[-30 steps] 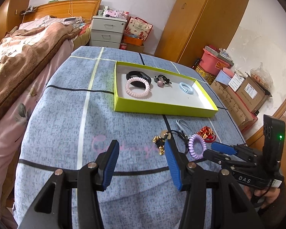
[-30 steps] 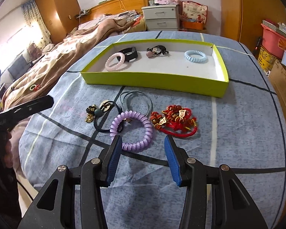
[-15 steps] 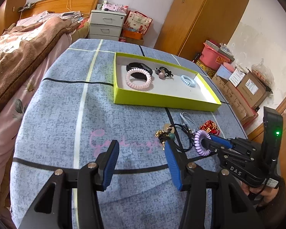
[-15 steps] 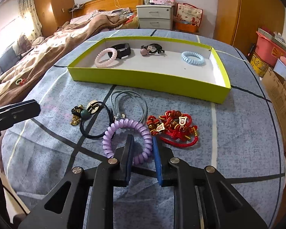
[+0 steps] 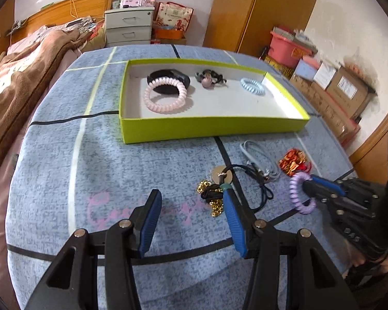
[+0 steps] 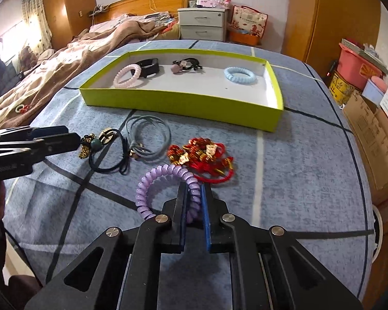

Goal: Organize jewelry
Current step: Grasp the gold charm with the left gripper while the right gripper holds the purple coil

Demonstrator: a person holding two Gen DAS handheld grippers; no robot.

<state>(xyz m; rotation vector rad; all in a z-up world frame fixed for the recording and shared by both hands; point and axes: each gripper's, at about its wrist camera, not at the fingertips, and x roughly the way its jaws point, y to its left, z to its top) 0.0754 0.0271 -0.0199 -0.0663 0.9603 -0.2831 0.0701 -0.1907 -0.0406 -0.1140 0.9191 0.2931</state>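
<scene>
Closed since before, right gripper pinches lilac coil hair-tie.

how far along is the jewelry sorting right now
About halfway. Done: four pieces lie in the green tray: pink coil band, black band, black hair tie, blue coil band. In hand: the right hand-held gripper is shut on the purple coil band. Left on the cloth: gold-charm black tie, grey tie, red knot ornament. The left hand-held gripper is open beside the gold-charm tie.

Bare cloth lies open before the tray wall.
</scene>
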